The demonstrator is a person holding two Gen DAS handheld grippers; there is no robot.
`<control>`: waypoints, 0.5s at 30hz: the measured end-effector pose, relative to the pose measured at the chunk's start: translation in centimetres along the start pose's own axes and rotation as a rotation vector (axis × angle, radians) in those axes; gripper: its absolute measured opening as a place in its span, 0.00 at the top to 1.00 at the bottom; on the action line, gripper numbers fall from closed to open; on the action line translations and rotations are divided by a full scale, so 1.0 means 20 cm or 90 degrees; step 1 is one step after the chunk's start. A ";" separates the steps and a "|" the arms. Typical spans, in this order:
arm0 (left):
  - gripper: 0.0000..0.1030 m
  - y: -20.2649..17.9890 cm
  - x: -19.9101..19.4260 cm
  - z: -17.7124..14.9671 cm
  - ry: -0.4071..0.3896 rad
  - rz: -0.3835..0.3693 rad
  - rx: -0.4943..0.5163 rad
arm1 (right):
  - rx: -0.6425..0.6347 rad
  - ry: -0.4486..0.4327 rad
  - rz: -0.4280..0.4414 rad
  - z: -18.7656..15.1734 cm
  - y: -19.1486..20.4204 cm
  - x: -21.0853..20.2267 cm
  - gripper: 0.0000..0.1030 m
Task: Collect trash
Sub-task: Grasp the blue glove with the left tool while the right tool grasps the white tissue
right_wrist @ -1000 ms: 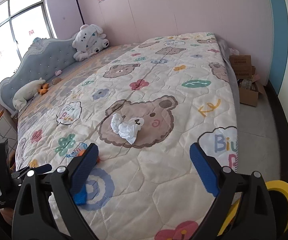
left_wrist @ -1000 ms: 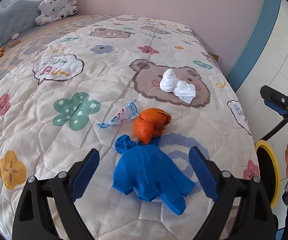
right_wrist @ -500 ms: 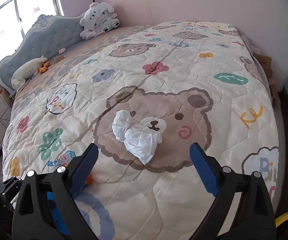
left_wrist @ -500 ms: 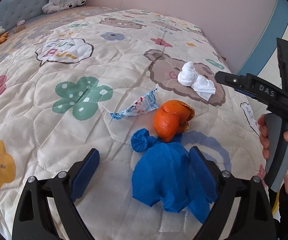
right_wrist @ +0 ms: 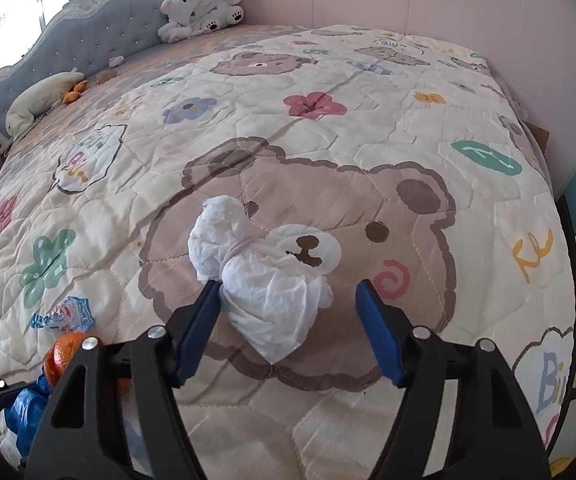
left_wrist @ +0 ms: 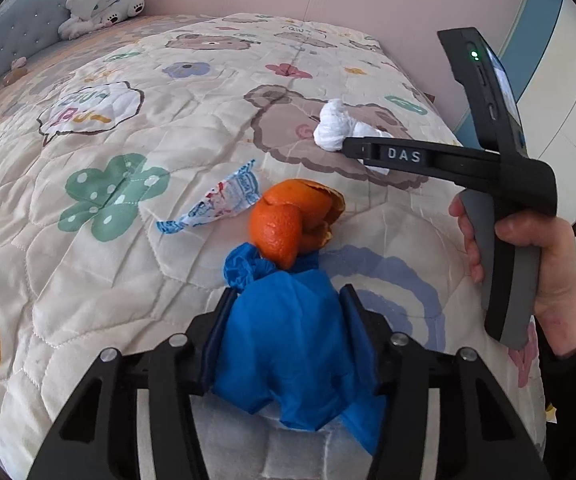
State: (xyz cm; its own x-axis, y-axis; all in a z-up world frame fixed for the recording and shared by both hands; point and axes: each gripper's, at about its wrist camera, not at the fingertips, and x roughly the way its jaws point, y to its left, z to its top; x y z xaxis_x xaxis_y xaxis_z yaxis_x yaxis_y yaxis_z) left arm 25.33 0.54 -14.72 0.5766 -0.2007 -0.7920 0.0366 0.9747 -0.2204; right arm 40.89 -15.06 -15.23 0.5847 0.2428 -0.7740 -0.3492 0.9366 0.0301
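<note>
Our left gripper (left_wrist: 288, 320) jaws closing, pinching the blue glove (left_wrist: 288, 344) on the bed's (left_wrist: 88, 280) near edge, its lower part cut off, our right gripper (right_wrist: 288, 312) jaws closing around the white wad (right_wrist: 264, 280), right pad still clear, orange peel (left_wrist: 291, 224) half hidden beyond the glove.

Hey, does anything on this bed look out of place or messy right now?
Yes: litter lies on the bear-print quilt. A crumpled blue plastic glove, an orange peel resting on its knotted end, a torn printed wrapper, and, apart on the bear's face, a tied white tissue bundle.
</note>
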 end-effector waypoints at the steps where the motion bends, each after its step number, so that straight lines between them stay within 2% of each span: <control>1: 0.56 0.00 0.00 0.00 0.001 -0.001 -0.001 | 0.002 0.001 0.001 0.00 0.00 0.01 0.52; 7: 0.68 0.02 0.03 0.04 0.006 -0.019 -0.023 | -0.006 -0.004 -0.011 0.02 0.02 0.01 0.78; 9: 0.70 0.01 0.03 0.06 0.003 -0.028 -0.023 | -0.012 -0.010 -0.020 0.01 0.03 0.01 0.83; 15: 0.71 -0.08 0.05 0.13 -0.008 -0.043 -0.003 | 0.007 -0.030 -0.038 0.02 -0.05 -0.05 0.86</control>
State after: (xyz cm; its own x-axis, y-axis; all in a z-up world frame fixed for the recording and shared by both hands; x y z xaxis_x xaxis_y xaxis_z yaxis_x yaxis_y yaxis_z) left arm 27.97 -1.03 -13.63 0.5828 -0.2653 -0.7681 0.0729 0.9585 -0.2758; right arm 40.93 -16.10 -14.13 0.6379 0.1981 -0.7442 -0.3049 0.9524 -0.0078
